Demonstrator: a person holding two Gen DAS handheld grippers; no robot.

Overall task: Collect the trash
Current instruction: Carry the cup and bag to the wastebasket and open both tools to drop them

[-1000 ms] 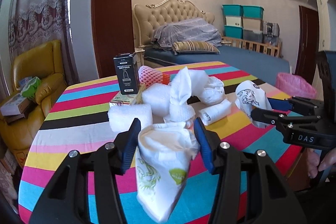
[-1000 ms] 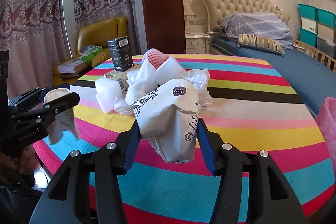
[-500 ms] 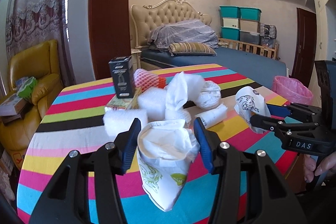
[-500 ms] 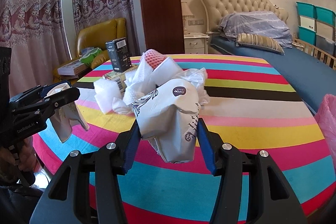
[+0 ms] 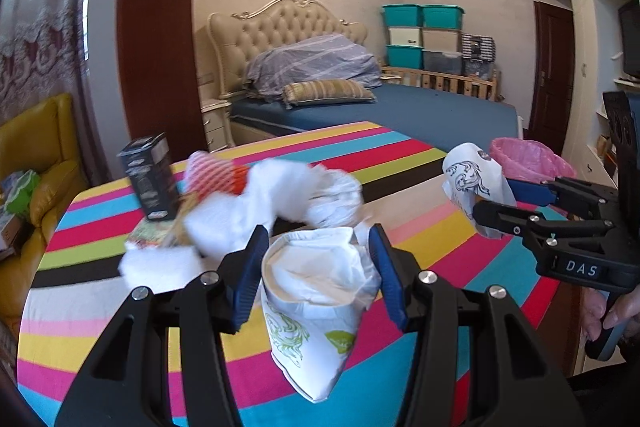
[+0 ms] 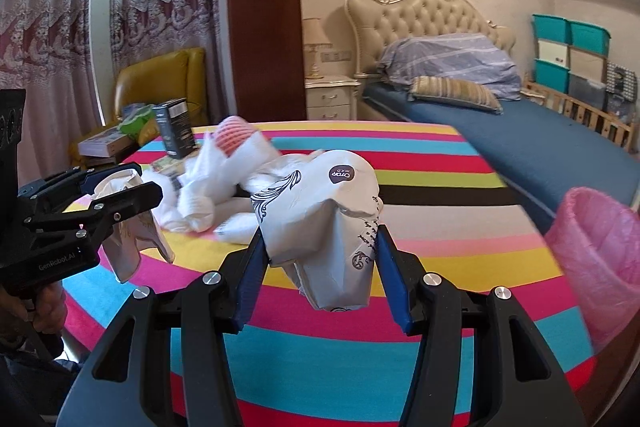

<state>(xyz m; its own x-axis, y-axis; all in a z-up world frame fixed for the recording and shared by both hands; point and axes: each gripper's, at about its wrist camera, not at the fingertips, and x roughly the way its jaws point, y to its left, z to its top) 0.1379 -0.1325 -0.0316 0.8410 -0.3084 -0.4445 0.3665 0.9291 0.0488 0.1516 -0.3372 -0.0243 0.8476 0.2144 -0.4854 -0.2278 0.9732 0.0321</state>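
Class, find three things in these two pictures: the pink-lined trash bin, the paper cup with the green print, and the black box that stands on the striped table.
pink-lined trash bin (image 6: 600,251): right wrist view, its side wall.
paper cup with green print (image 5: 310,339): left wrist view, its printed side.
black box (image 5: 150,175): left wrist view, its front face.

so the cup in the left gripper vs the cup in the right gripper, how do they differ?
The green-print cup in the left gripper has green motifs; the dark-print cup in the right gripper has dark scrollwork and a purple badge. The green-print cup's mouth gapes, stuffed with tissue; the dark-print cup's top is crumpled. Both are white paper, clamped clear of the striped table.
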